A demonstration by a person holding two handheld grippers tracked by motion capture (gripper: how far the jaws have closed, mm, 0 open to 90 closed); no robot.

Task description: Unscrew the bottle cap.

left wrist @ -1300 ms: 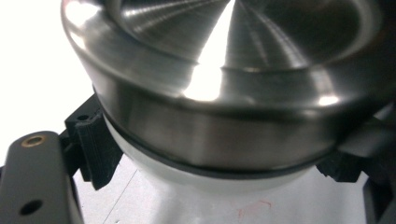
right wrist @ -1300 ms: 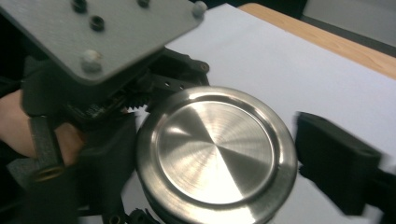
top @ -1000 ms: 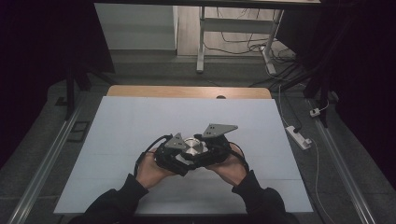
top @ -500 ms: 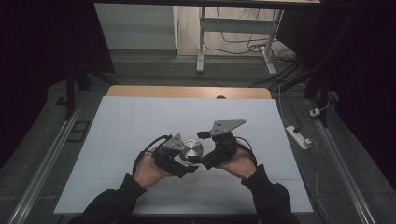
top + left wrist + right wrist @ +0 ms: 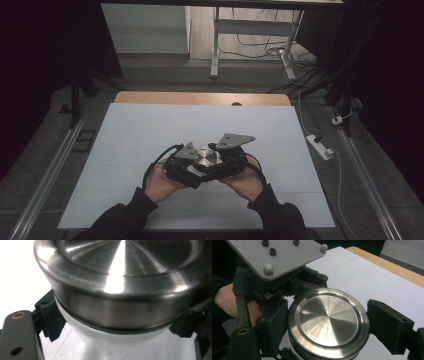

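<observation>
Since half a second ago the right claw has closed back onto the steel lid, opposite the clenched left claw.

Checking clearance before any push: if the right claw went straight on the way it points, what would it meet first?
Nothing new: the right claw already has the steel lid between its jaws. Just beyond, the left claw blocks the line.

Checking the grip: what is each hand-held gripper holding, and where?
Left hand-held gripper clamps the white jar below its steel lid; right hand-held gripper grips the lid's rim.
</observation>
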